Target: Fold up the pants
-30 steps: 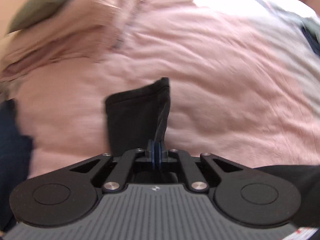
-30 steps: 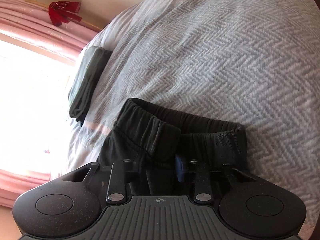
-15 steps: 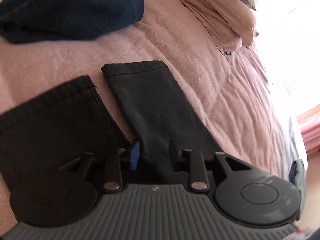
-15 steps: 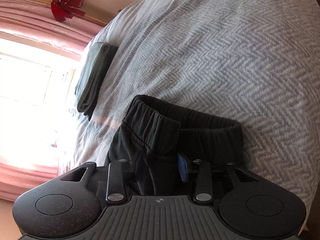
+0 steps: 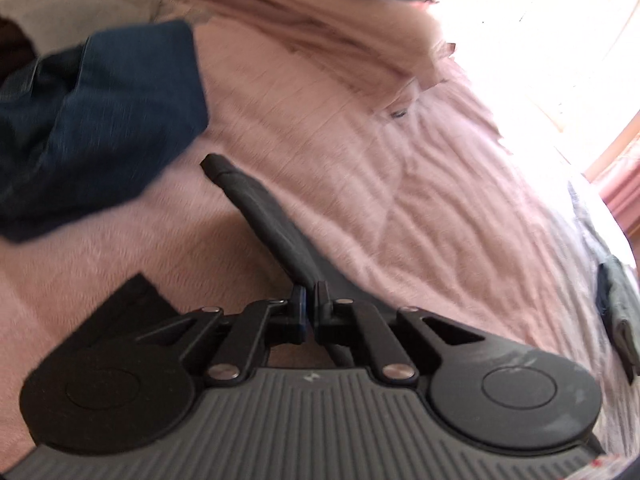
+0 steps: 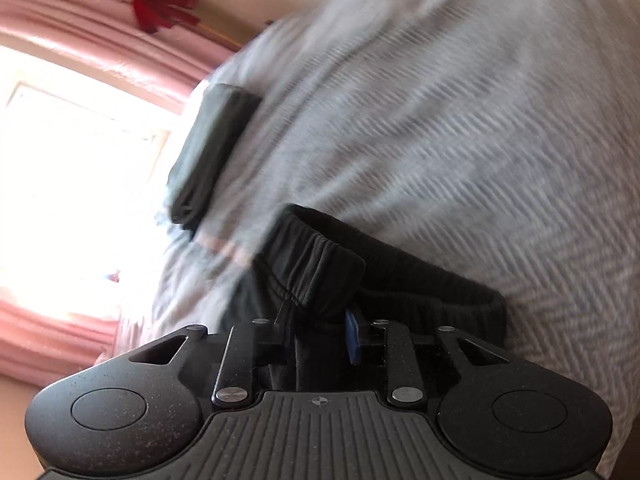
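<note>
The left tongs (image 5: 309, 300) have snapped shut again on the black pants leg (image 5: 276, 220); half a second ago they stood open over two legs lying flat side by side on the pink blanket (image 5: 400, 208), and now one leg rises edge-on from the blanket to the pinched pads, its hem (image 5: 214, 162) trailing near the blue garment (image 5: 100, 120); the other leg (image 5: 132, 300) shows only as a dark corner lying low at the left. At the waist end, the right tongs (image 6: 320, 320) have just been narrowing on the bunched waistband (image 6: 316, 264), with the dark fabric between them; the grip looks made, though the far pad is hidden; the rest of the waistband (image 6: 440, 296) lies on the grey herringbone cover (image 6: 460, 140), beside a folded dark garment (image 6: 212, 152) near the window. That reads as both ends caught at once; the pants look ready to be lifted and laid leg over leg.
</note>
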{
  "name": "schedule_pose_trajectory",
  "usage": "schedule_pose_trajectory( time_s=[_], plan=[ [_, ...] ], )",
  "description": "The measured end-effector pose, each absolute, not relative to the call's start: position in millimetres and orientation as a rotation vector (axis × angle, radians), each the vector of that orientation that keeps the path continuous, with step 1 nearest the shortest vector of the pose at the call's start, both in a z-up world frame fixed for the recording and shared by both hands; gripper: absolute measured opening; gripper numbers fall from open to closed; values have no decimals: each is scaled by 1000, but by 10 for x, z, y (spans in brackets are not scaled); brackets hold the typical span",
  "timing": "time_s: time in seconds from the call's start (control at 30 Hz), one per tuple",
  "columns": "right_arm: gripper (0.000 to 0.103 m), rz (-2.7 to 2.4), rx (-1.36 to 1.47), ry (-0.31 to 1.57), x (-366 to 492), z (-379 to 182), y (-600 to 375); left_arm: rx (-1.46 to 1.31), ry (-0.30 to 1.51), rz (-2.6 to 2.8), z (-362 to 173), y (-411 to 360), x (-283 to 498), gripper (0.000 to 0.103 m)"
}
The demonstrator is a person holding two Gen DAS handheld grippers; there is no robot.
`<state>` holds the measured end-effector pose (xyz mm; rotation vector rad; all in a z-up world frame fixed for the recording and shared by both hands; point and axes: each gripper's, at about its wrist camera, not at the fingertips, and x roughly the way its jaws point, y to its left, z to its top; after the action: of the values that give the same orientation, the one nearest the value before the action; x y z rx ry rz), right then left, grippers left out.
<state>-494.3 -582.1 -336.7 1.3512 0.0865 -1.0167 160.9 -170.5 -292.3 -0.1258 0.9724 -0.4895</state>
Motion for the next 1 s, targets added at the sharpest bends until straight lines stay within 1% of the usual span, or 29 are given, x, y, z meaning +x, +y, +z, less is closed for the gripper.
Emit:
schedule_pose_trajectory(
  time_s=[0.07, 0.13, 0.17, 0.23, 0.33, 0.37, 0.43, 0.53, 0.63, 0.73, 0.87, 1.0],
  plan=[
    [19, -977, 1347, 17, -5072, -3159, -5756, -134, 915, -526, -2676, -1542, 1470, 2],
    [19, -948, 1312, 16, -5215, -3011, -5666, -141, 869, -532, -2534, -1247, 1246, 2],
    [19, -950, 1312, 35, -5280, -3006, -5621, -144, 873, -520, -2553, -1107, 1137, 2],
    [19, -996, 1312, 132, -5352, -3133, -5555, -101, 949, -459, -2806, -883, 947, 2],
    [19, -1076, 1381, 252, -5408, -3499, -5522, -46, 1091, -337, -3401, -689, 713, 2],
    [19, -1093, 1394, 261, -5417, -3572, -5513, -56, 1113, -305, -3554, -623, 659, 2],
    [19, -1087, 1393, 238, -5430, -3600, -5503, -127, 1090, -286, -3652, -554, 630, 2],
    [19, -1051, 1335, 257, -5412, -3471, -5526, -112, 1096, -288, -3617, -597, 675, 2],
    [19, -1013, 1306, 207, -5471, -3306, -5434, -81, 1084, -316, -3510, -608, 707, 3],
    [19, -1005, 1291, 198, -5480, -3229, -5363, -85, 1066, -312, -3443, -615, 725, 3],
    [19, -1027, 1361, 210, -5549, -3395, -5343, -73, 1044, -298, -3404, -619, 692, 3],
    [20, -1035, 1345, 276, -5538, -3592, -5353, -58, 1053, -276, -3484, -608, 669, 4]
  ],
)
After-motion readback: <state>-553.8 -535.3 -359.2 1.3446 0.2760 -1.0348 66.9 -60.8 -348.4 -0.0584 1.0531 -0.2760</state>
